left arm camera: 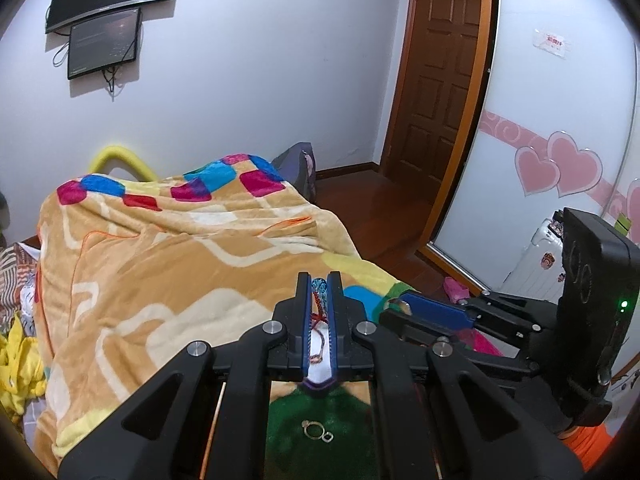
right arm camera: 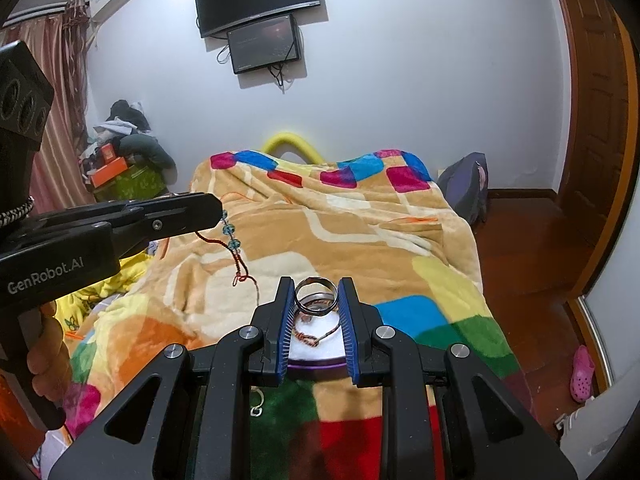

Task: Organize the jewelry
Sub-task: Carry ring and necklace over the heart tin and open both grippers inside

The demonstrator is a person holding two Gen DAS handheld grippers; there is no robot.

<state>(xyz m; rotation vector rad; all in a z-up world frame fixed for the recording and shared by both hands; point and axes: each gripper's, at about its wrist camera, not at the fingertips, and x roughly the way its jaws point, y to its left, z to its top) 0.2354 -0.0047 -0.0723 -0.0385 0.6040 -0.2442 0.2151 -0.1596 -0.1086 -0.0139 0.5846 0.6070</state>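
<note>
A red braided cord bracelet with blue glass beads [right arm camera: 234, 240] is being clamped in the left gripper [left arm camera: 319, 280] and a silver metal ring [right arm camera: 316, 295] in the right gripper [right arm camera: 316, 294], both above the white round purple-rimmed dish [right arm camera: 320, 354] on the patchwork fleece blanket [right arm camera: 360, 232]

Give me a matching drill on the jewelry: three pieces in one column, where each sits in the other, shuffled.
Things:
1. beaded red-cord bracelet
2. silver ring
3. small gold ring

Places:
A. lying on the green patch of the blanket
B. clamped in the left tongs, cord dangling
C. held between the right tongs

Pairs: 1-B, 2-C, 3-A
</note>
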